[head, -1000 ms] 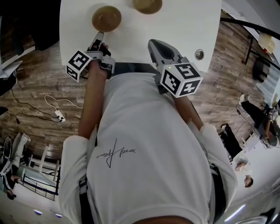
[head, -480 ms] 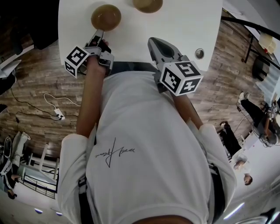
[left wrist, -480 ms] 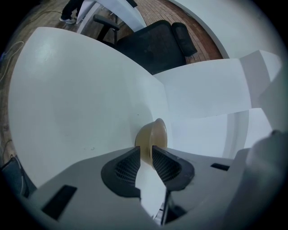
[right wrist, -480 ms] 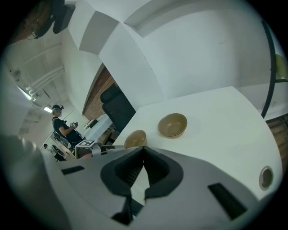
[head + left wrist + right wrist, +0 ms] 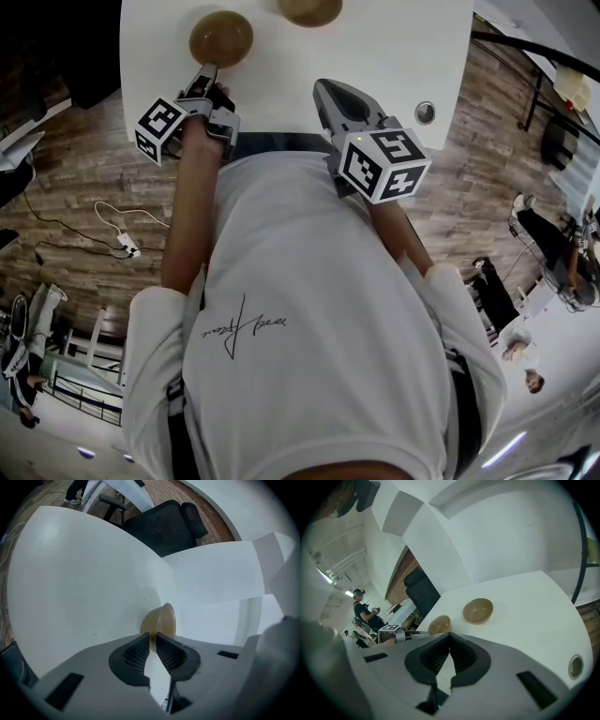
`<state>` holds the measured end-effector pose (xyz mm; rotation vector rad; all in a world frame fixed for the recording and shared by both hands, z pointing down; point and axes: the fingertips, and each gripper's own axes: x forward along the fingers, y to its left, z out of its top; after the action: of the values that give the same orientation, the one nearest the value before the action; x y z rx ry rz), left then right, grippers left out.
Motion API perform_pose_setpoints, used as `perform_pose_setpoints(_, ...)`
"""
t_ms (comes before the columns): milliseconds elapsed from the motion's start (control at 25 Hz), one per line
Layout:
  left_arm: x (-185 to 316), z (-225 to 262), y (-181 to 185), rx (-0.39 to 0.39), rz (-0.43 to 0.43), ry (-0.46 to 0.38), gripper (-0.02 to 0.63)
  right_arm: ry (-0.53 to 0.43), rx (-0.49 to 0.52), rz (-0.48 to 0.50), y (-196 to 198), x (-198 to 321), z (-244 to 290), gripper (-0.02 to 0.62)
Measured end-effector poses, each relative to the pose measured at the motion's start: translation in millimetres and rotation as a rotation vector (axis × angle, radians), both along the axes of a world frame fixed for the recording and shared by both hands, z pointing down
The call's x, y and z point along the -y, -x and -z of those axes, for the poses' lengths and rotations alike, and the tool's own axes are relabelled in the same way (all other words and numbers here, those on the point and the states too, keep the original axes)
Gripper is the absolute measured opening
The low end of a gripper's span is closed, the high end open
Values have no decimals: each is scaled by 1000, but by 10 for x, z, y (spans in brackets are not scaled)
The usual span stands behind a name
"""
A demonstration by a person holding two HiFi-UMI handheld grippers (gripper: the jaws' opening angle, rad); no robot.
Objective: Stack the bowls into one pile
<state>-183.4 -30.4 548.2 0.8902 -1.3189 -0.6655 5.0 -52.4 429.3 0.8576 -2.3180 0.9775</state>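
Note:
Two tan bowls stand on the white table (image 5: 375, 47). The nearer bowl (image 5: 220, 37) (image 5: 159, 619) (image 5: 439, 624) is at the left. The other bowl (image 5: 309, 9) (image 5: 478, 610) lies further back to the right, apart from it. My left gripper (image 5: 208, 67) (image 5: 153, 635) is at the near rim of the left bowl. Its jaws have just been closing, and the rim sits pinched between the pads. My right gripper (image 5: 324, 87) (image 5: 449, 634) hovers over the table's front edge, shut with nothing in it, well short of both bowls.
A round cable hole (image 5: 425, 113) (image 5: 575, 666) sits in the table near its right front corner. A black chair (image 5: 164, 524) stands beyond the far side. Cables (image 5: 122, 246) lie on the wooden floor at the left. People stand far off at the right.
The left gripper has rolled a little and edged onto the left bowl's near rim. The right gripper has not moved.

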Motion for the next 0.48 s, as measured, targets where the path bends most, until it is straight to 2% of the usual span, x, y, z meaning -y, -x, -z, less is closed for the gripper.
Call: perform_pose_setpoints(480, -13, 20, -19, -47, 46, 3, 40, -6, 14, 22, -21, -16, 17, 11)
